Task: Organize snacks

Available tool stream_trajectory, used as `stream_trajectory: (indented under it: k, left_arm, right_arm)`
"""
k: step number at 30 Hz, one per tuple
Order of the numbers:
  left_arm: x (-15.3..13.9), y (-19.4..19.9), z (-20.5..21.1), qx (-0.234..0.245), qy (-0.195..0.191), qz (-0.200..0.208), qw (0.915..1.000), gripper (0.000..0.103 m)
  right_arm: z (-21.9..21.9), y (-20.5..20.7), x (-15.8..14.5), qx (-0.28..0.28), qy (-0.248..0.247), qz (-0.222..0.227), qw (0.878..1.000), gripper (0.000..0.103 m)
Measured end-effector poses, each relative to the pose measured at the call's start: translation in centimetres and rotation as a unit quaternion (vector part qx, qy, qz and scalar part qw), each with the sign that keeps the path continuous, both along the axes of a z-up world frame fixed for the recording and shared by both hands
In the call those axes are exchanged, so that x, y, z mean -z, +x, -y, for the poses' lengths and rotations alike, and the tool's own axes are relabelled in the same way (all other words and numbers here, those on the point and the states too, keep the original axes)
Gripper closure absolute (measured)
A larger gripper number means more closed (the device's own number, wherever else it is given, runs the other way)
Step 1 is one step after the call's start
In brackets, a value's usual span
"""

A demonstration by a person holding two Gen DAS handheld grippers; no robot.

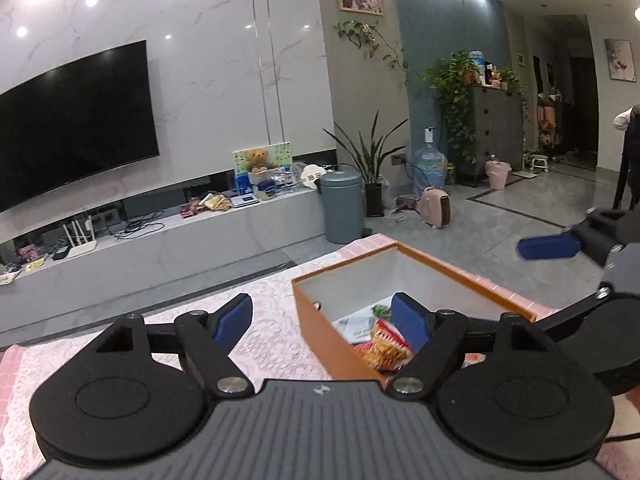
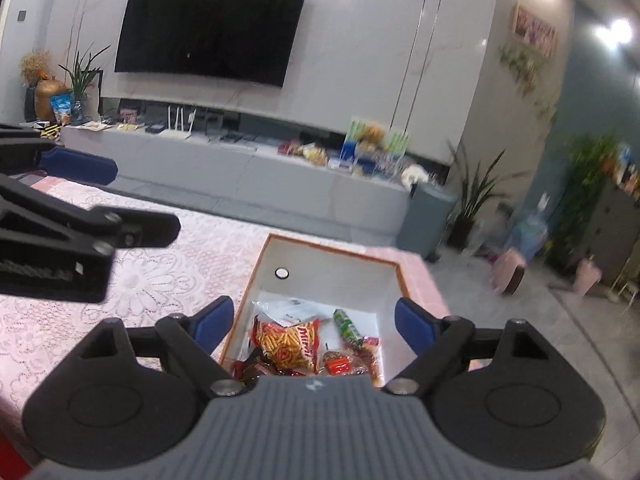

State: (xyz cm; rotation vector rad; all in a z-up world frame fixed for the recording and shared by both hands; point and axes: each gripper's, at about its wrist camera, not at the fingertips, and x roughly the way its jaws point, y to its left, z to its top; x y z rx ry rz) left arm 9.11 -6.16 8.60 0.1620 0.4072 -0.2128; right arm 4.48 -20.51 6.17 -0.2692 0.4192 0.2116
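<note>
1. A table covered with a pink lace cloth fills the foreground of a living room, seen from two hand-held grippers.
2. An orange box with a white interior sits open at the table's far right corner, its right side along the right edge.
3. Inside the box, snacks are piled at the near end: a red and yellow bag of stick snacks, a green wrapped roll, a white packet behind them, and small dark and red wrapped sweets at the front.
4. The far end of the box is bare; a small round white disc shows on its far inner wall.
5. The left gripper has its blue-padded tongs spread wide apart, holding nothing. One pad is over the lace cloth, the other over the box's near left corner.
6. The right gripper also has its tongs wide apart and empty, straddling the near end of the box above the snacks.
7. Each gripper appears at the edge of the other's view, side by side.
8. Beyond the table stand a wall-mounted television, a long grey media console with clutter, a grey bin and potted plants.
</note>
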Motion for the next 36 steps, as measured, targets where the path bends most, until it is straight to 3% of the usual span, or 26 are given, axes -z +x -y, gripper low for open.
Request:
stream_trajectory:
  k: [5,12,14,21,28,36]
  left_arm:
    - [1.8,-0.9,-1.3,-0.026,-0.01,-0.008,0.9996,0.009]
    - [3.6,-0.7,-3.2,-0.043,-0.073,-0.044,0.9955,0.007]
    - [4.0,-0.5,-3.5,-0.05,-0.068,-0.051,0.9951,0.0]
    - [5.7,-0.2,-4.3,-0.075,-0.068,-0.073,0.9922,0.0]
    - [7.0,-0.4,-3.7,-0.078,-0.034,-0.087,0.9926,0.0]
    - [7.3,-0.6,-4.1,-0.079,-0.042,-0.104,0.9905,0.0]
  right_arm:
    - [0.0,-1.1,1.5,0.018,0.027,-0.002,0.999,0.011]
    - [0.6,-2.2,4.1,0.04,0.085,-0.028,0.995,0.008]
    - [0.7,-2.2,4.7,0.043,0.088,-0.034,0.995,0.007]
    - [1.2,-1.3,6.1,0.067,0.1,-0.057,0.991,0.006]
    - [1.2,-0.8,7.3,0.069,0.093,-0.073,0.991,0.006]
    - [1.0,-0.4,7.7,0.07,0.081,-0.083,0.991,0.006]
